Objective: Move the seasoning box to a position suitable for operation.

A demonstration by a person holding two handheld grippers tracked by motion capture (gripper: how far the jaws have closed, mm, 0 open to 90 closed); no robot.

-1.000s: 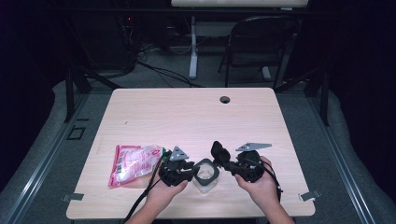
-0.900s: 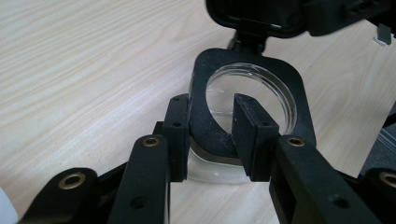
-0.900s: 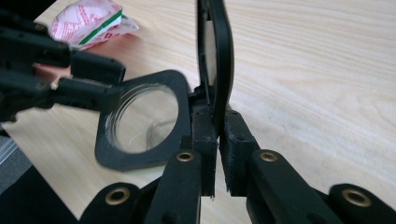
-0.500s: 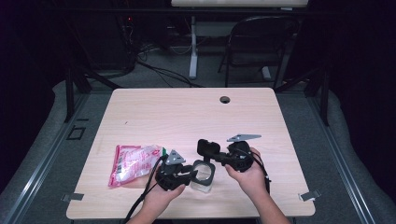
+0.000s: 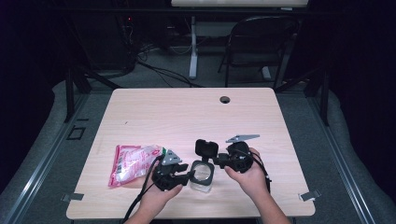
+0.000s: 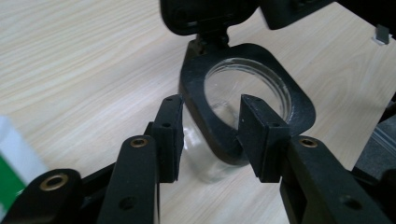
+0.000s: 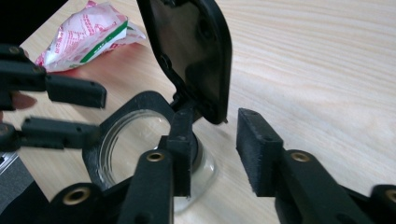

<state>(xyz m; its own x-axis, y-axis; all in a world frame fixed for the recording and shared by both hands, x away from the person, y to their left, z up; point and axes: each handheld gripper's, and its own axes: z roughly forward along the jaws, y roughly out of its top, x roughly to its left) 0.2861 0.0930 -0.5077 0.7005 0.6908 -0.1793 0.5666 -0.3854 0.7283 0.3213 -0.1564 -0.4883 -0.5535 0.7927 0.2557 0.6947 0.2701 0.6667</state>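
Note:
A clear glass jar (image 5: pixel 201 176) with a black square collar (image 6: pixel 261 79) stands near the table's front edge. Its hinged black lid (image 5: pixel 206 148) is flipped up and stands open (image 7: pixel 196 51). My left gripper (image 5: pixel 189 173) comes in from the jar's left. Its jaws (image 6: pixel 212 137) have just been opening and now straddle the collar's near corner without pressing, so it is open. My right gripper (image 5: pixel 219 159) is at the jar's right by the hinge. Its jaws (image 7: pixel 217 154) have also just been opening and stand apart below the raised lid with nothing gripped.
A pink and white snack bag (image 5: pixel 133 163) with a green stripe (image 7: pixel 93 35) lies left of the left hand. The wooden table (image 5: pixel 187 116) has a cable hole (image 5: pixel 225 99) at the back. A chair (image 5: pixel 259 42) and dark floor lie beyond.
The right hand shifted a little left with the lid, then its jaws spread and let the lid go. The lid stays upright. The left gripper's jaws widened slightly at the collar.

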